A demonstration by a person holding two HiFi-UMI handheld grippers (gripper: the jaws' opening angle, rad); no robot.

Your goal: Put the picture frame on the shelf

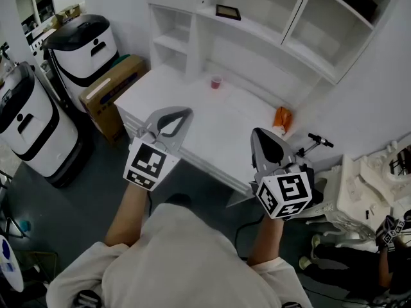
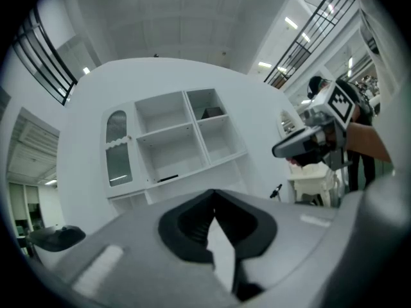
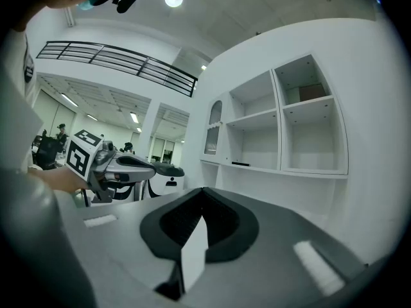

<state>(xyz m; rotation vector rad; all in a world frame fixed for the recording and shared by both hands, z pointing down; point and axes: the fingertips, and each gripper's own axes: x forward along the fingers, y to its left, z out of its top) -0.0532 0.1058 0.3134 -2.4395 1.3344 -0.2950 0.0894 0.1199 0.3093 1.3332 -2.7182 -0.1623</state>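
White-walled corner, looking down at the tabletop (image 1: 218,127) carrying a red cup (image 1: 216,82). Holding left tongs (image 1: 182,115) and right tongs (image 1: 262,138) level over its near side, both pressed together and gripping nothing. Spotting the picture frame (image 1: 228,11) lying flat on the shelf (image 1: 263,27), well apart from both.

Qty: grippers x2, i.e. left gripper (image 1: 182,113) + right gripper (image 1: 258,133). Frame (image 1: 228,12) x1. Red cup (image 1: 216,82) x1. Orange item (image 1: 282,118) x1. White machines (image 1: 83,47) (image 1: 29,124) x2. Cardboard box (image 1: 112,85) x1. Surface (image 1: 215,120) x1. Shelf unit (image 1: 257,31) x1.
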